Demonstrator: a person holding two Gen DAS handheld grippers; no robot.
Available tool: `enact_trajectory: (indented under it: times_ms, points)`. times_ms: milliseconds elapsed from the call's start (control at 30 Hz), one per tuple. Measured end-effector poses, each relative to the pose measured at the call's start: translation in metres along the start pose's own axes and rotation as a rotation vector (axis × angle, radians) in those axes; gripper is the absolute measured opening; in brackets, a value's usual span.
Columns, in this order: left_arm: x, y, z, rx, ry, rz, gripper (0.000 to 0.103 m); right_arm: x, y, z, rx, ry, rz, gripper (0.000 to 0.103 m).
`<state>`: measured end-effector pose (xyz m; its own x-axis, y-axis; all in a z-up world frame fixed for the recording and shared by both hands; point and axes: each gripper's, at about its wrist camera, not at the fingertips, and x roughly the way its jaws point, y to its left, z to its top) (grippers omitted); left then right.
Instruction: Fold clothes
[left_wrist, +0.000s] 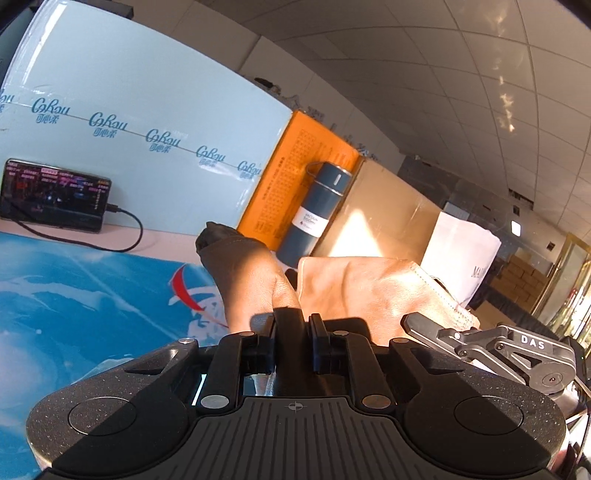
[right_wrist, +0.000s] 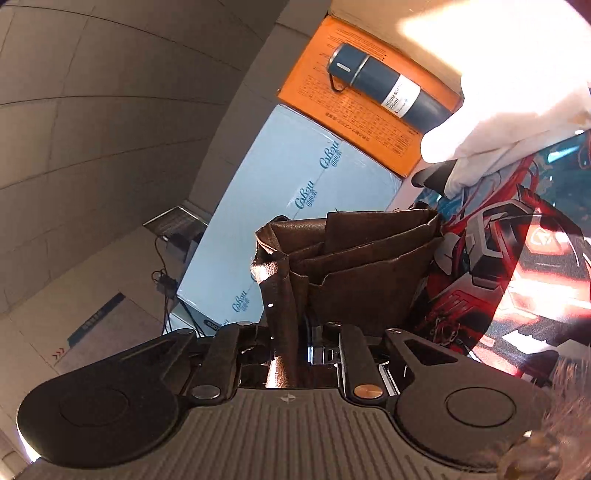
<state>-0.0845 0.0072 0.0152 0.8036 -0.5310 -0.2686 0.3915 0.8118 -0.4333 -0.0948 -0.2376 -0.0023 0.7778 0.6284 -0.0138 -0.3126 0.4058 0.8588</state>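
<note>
A brown leather-like garment hangs bunched in front of my left gripper, whose black fingers are shut on a fold of it. At the right of the left wrist view, the grey linkage of the other tool sits close against the same cloth. In the right wrist view the garment shows as stacked dark brown layers lifted above the mat. A strip of it runs down between the fingers of my right gripper, which is shut on it. A white-gloved hand is at the upper right.
A printed blue and red mat covers the table. Behind it stand a light blue carton, an orange box, a dark blue vacuum bottle, a white bag, and a phone on a cable.
</note>
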Motion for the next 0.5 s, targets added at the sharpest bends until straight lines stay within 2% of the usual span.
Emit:
enact_trajectory:
  times_ms: [300,500]
  points:
    - [0.031,-0.05,0.017,0.082,-0.066,-0.117,0.015,-0.041,-0.004,0.042,-0.04,-0.13,0.077,0.014]
    - [0.061,-0.083,0.036,0.148,-0.143,-0.176,0.015,-0.053,0.003,0.082,-0.125,-0.226,0.137,0.013]
